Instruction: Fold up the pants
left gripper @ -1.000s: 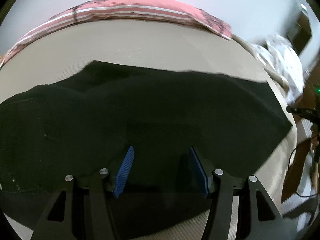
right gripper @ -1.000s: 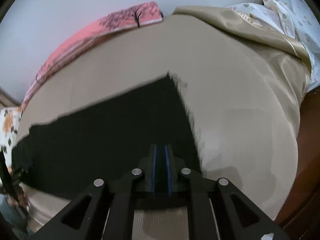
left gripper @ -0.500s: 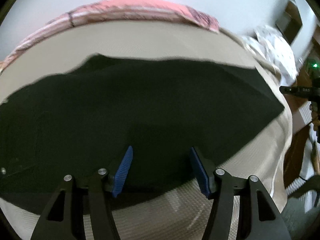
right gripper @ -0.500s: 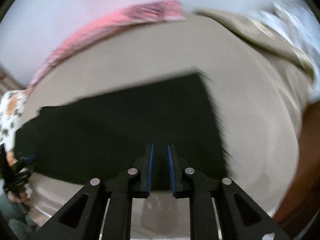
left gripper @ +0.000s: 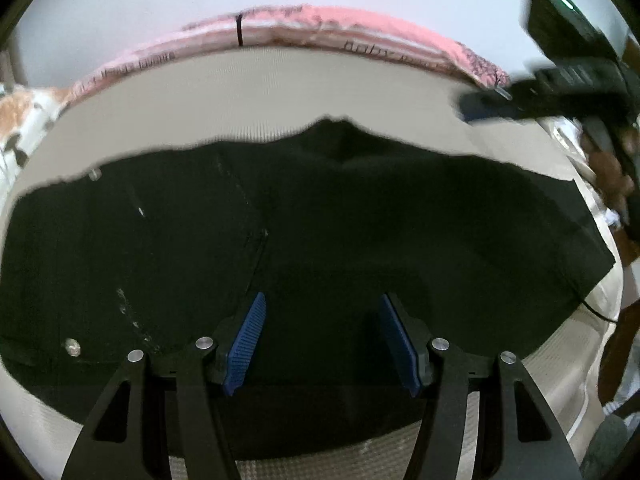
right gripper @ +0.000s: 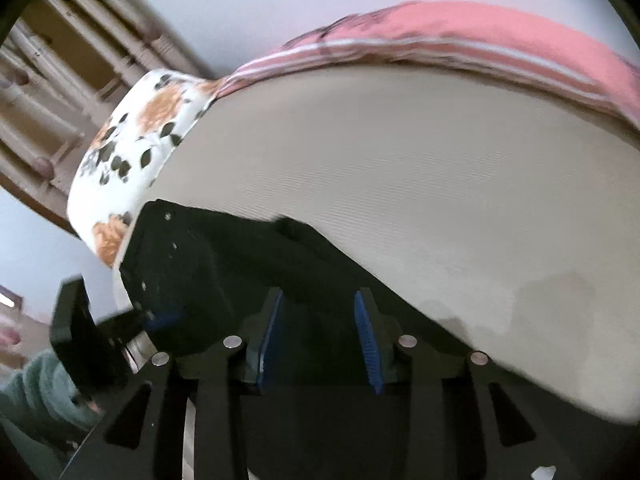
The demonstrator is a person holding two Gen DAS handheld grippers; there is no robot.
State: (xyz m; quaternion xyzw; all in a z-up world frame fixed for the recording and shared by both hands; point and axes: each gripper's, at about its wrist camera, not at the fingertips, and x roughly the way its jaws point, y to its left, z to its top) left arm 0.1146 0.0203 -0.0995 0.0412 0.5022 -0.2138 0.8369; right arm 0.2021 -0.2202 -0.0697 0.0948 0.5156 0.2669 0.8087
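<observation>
Pants (left gripper: 320,240) lie dark and flat across the beige bed (left gripper: 280,96), folded lengthwise by my reading, with the waist end and its rivets toward the left of my left view. What has changed in the last second: my right gripper (right gripper: 320,340) had its fingers pressed together low over the leg end, and now they are opening, with only black cloth below them and nothing pinched between. It has also swung across the bed, so its camera now faces the floral pillow (right gripper: 132,152) and my left gripper (right gripper: 160,318) at the waist. I judge that one crease is finished and the right hand is travelling to take a fresh hold for the next fold. My left gripper (left gripper: 320,340) has slid sideways a little along the near edge; it points steeply down over the cloth, fingers apart, gripping nothing.
</observation>
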